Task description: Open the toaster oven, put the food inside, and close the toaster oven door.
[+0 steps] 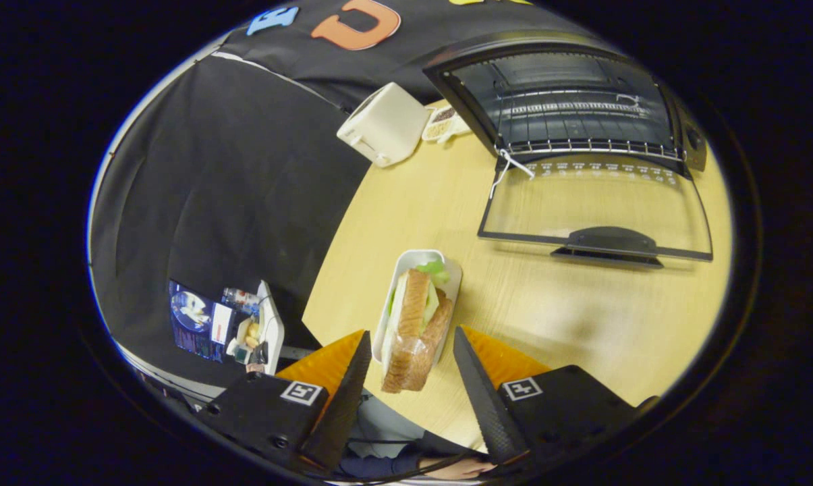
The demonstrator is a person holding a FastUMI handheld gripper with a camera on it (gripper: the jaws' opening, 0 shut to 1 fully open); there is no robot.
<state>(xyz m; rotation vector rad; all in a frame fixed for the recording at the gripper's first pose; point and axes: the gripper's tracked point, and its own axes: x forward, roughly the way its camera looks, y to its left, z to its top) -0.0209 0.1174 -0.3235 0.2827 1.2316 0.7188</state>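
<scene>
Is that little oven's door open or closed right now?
Open: the toaster oven door lies folded down on the table, baring the wire rack.

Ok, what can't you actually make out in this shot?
- Whether the fingers press on the sandwich: it sits between them, contact unclear in the gripper view.
- The white tray under the sandwich: mostly covered by it.
- The toaster oven controls: too small beside the open door.
- The small dish contents: too small, partly behind the white toaster.
</scene>
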